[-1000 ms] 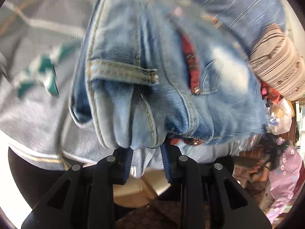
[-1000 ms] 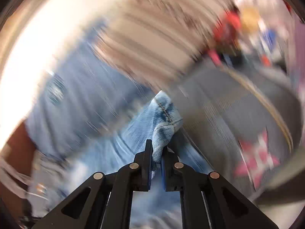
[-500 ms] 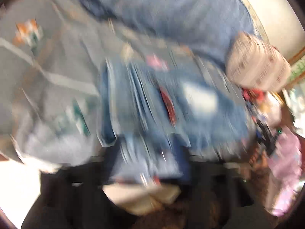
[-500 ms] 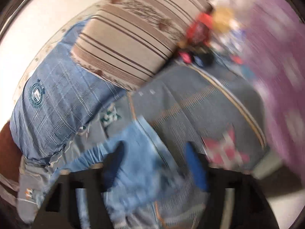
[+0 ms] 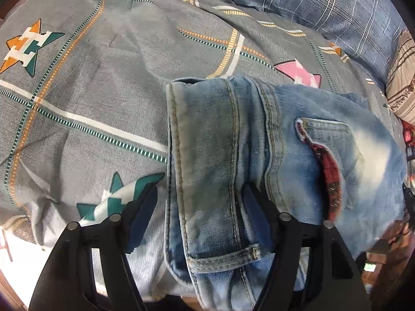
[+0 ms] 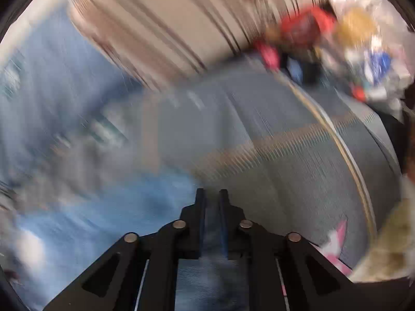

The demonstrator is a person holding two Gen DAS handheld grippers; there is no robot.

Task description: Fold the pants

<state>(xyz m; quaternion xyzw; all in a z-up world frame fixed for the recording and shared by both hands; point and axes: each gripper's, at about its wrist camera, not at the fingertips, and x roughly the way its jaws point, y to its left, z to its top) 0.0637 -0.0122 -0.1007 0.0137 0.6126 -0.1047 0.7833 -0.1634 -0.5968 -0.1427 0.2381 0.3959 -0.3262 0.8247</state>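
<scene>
The bed was covered with a grey bedspread (image 5: 109, 83) printed with stars and dotted lines, a blue checked pillow (image 5: 311, 2) at its far edge and a striped cushion (image 5: 404, 77) beside that. On the bedspread lay the jeans (image 5: 298, 160), folded into a compact bundle of faded light-blue denim with tan stitching; a hemmed leg end lay on top along the bundle's left side, and a front pocket showed a red checked lining (image 5: 329, 171). My left gripper (image 5: 199, 199) hung over the near left part of the bundle with its jaws spread apart; they had just been narrowing a little, the denim strip lay between them, and the pads did not press on it. My right gripper (image 6: 211, 199) had just snapped nearly shut, with nothing I could make out between its fingers; its view was badly blurred, showing only blue denim to the left and the bedspread ahead.
</scene>
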